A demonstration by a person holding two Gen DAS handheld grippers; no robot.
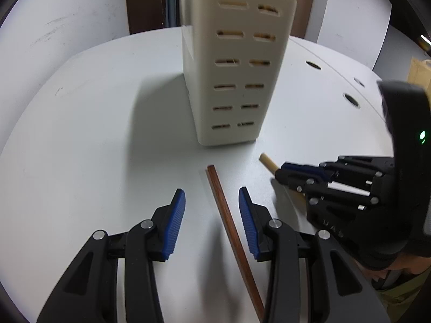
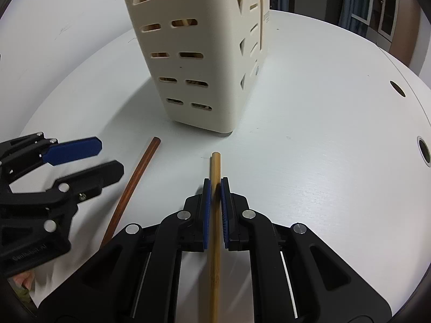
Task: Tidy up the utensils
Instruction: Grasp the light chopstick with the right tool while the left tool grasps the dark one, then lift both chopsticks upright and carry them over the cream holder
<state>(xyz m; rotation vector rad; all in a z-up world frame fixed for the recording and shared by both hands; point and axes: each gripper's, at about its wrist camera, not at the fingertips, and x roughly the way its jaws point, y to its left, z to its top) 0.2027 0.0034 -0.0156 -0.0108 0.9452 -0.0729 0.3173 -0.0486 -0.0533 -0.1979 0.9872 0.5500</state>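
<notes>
Left gripper [image 1: 212, 222]: jaws open, straddling the dark wooden chopstick [image 1: 231, 238], pads clear of it.
Dark wooden chopstick: flat on the white bench [image 1: 94, 134]; likely light, stiff, smooth; take mid-shaft.
Right gripper [image 2: 214, 210]: jaws clamped on the bamboo chopstick [image 2: 215, 228], tip at 12 o'clock.
Slotted cream utensil holder [image 2: 194, 62]: upright at 12 o'clock, nearby; nothing between.
</notes>
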